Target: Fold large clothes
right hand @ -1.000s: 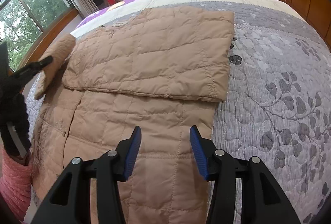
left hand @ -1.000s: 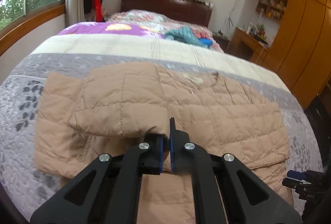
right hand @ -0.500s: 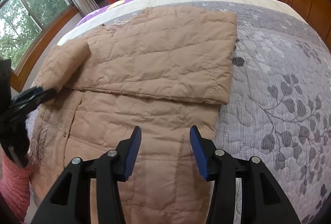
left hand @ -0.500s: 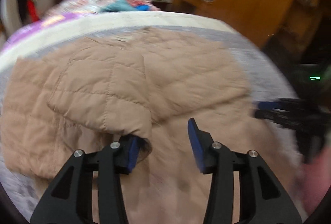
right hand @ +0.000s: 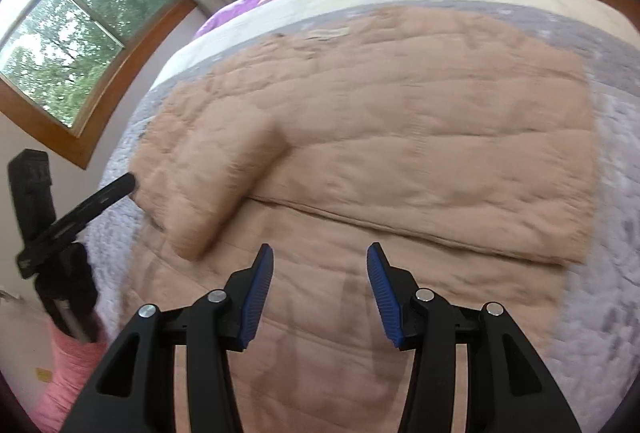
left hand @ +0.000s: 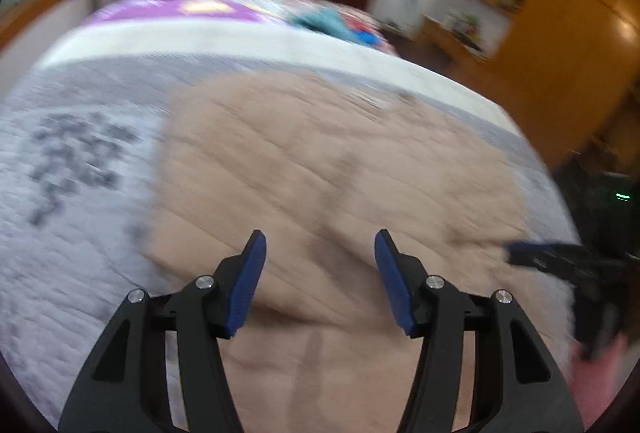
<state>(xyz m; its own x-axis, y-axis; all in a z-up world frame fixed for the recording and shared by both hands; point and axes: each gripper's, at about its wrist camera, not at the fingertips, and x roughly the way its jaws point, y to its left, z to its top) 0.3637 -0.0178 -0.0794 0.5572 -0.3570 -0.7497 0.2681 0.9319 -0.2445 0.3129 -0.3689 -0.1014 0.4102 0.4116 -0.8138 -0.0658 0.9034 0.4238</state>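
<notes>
Beige quilted fabric fills the left wrist view, where the padded jacket [left hand: 340, 169] is seen spread across a grey patterned bedspread [left hand: 72, 193]. The left gripper [left hand: 319, 273] is held above the garment's lower half with its 2 blue-padded jaws parted and nothing between them. Heavy motion blur is recorded here, so seams and folds cannot be read. The other tool is glimpsed at the right edge, over the jacket's side.

From the right wrist view, more is shown. The right gripper [right hand: 320, 287] is likewise held with jaws apart and empty over the hem end of the jacket. 2 sleeves are seen already turned inward: the right sleeve [right hand: 460, 161] is laid flat as a broad panel across the chest, and the left sleeve [right hand: 224, 185] is draped over the body, its cuff resting near the middle. The left gripper's finger [right hand: 100, 199] is seen just beside the jacket's left edge.

Sleeve folding is judged done; folding the body lengthwise, hem toward collar, is judged still outstanding.
</notes>
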